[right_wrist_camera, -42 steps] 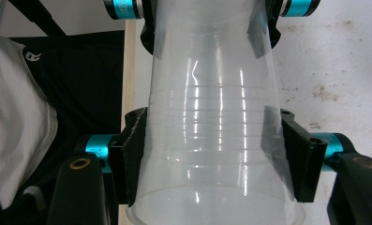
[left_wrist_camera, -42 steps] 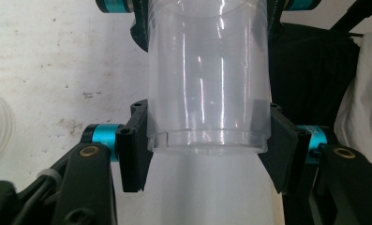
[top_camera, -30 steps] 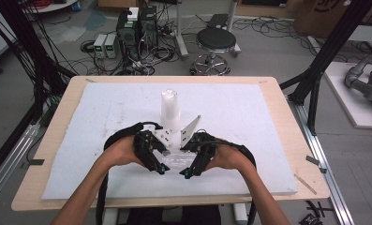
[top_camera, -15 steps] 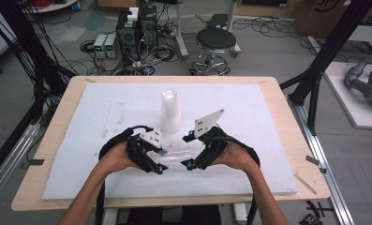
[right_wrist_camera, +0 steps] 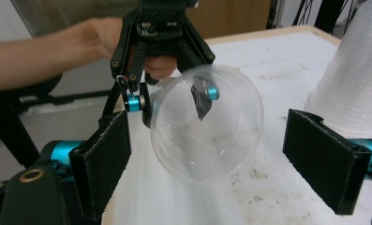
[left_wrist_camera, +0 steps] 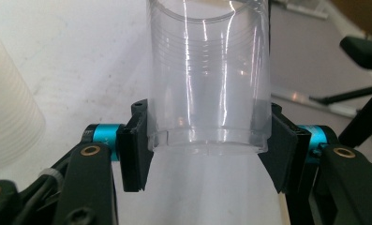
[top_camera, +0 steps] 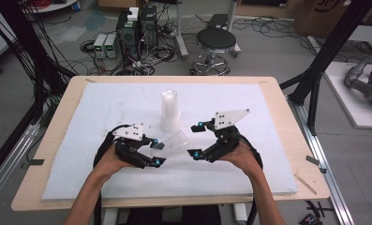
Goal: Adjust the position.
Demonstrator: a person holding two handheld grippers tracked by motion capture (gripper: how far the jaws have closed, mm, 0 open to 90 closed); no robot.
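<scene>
High view. The left gripper (top_camera: 156, 153) holds a clear cup (top_camera: 172, 143) by its base, the cup lying tilted with its mouth toward two o'clock. A second ago both grippers met at the cup in front of the stack (top_camera: 169, 111); the right gripper (top_camera: 196, 139) has since drawn off toward three o'clock and its jaws now stand wide, clear of the cup. The cup sits at six o'clock of the stack, near the front middle of the white pad (top_camera: 80, 117). Judged from this, the cup has been pulled free and handed to the left gripper alone.

Left gripper view. The two pads (left_wrist_camera: 134, 145) press on the cup's base (left_wrist_camera: 207, 93) from nine and three o'clock; the stack (left_wrist_camera: 8, 98) stands at nine o'clock.

Right gripper view. The jaws are wide, with nothing between the pads (right_wrist_camera: 106, 154). The cup's open mouth (right_wrist_camera: 207, 129) faces the camera, beyond them, carried by the left gripper (right_wrist_camera: 172, 101); the stack (right_wrist_camera: 357, 75) rises at two o'clock.
</scene>
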